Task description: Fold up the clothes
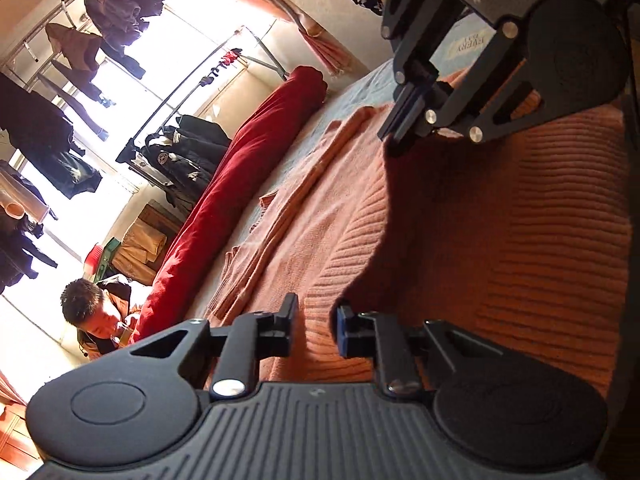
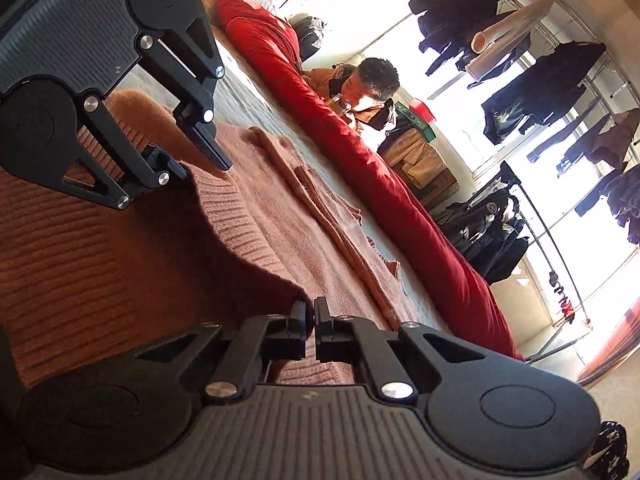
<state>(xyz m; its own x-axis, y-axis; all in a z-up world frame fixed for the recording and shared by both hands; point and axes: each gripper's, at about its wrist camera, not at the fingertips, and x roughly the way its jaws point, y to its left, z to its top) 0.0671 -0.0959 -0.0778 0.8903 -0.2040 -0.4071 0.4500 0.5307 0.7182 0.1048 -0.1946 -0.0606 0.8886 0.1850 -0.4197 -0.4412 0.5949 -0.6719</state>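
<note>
Both tongs, left [image 1: 314,330] and right [image 2: 311,320], are clenched on the raised edge of an orange sweater [image 1: 500,240] over the bed [image 1: 360,88].

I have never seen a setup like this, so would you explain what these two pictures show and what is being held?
There is no robot here: a person carries a two-fingered gripping tool in each hand, each with a wide-angle camera looking along its fingers. One picture is from the left tool, the other from the right tool; each also sees the other tool. An orange ribbed sweater lies on a pale blue bed sheet, beside a rolled red quilt. Both tools are shut on the sweater's near edge, holding it raised.
</note>
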